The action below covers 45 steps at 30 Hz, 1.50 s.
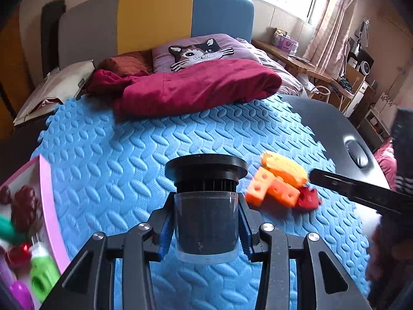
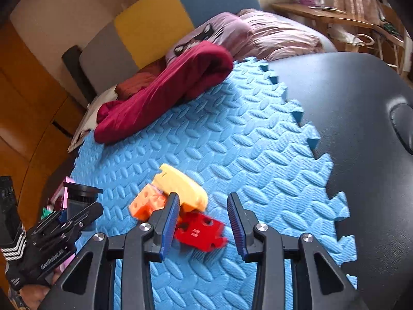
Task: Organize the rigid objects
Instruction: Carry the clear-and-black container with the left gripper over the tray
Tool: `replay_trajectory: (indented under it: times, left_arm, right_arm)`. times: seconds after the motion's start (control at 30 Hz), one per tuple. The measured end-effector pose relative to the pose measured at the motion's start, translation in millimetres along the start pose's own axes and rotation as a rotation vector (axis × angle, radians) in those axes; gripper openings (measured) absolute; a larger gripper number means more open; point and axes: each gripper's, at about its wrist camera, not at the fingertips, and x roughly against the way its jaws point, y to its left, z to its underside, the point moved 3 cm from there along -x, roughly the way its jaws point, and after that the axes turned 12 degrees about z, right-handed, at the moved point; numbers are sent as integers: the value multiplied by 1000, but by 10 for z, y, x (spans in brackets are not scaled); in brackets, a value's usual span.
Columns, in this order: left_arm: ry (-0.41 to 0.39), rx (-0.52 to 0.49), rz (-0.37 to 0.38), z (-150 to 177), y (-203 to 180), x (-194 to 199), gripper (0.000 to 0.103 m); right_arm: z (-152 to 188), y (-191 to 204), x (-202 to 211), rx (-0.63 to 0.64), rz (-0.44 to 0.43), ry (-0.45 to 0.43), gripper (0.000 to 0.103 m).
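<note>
My left gripper [image 1: 206,228] clamped the black-capped canister [image 1: 206,201], the pink bin [image 1: 49,206] at nine o'clock. My right gripper [image 2: 204,222] stood open over the red block [image 2: 200,232]. I feared the smooth canister might slip, or my right fingers might scatter the neighbouring blocks.

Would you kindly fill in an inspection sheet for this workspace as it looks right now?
Surface: blue foam mat laid over a dark padded table.
Job's things: black-lidded cylinder; yellow piece, orange block and red block heaped together; pink-rimmed box holding small toys.
Clutter: crimson blanket on the mat's far edge.
Grippers: left gripper shut on the cylinder; right gripper open above the heap, red block between its fingers.
Cables: nothing seen.
Surroundings: bed with cat pillow, wooden desk, curtained window.
</note>
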Motion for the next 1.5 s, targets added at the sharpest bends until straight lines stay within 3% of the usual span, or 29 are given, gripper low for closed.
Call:
replay_trajectory:
  times: [0.13,0.27,0.47,0.6,0.7,0.9,1.0,1.5]
  left_arm:
    - [-2,14,33,164,-80,176,43]
    - [-1,6,59,326,-168,344,43]
    - [-7,10,88,544,-207,590,43]
    - [-9,20,92,649,-171,715,43]
    - [-17,31,95,697,-137,815,43]
    - [-43,53,92,755,-62,990,43]
    - [-56,58,79,781,-25,1054,43]
    - [-135,87,-31,880,222,1443,43]
  right_arm:
    - [78,171,-28,107,33,-6,46]
    - [108,181,-64,132,45,5,49]
    - [136,167,-151,151,60,35,66]
    - [237,296,-174,239,82,43,66]
    - [297,384,-155,280,54,43,50]
    - [361,433,-173,342,92,21,51]
    - [415,522,-185,421,158,-5,51]
    - [441,518,-170,424,163,-34,49]
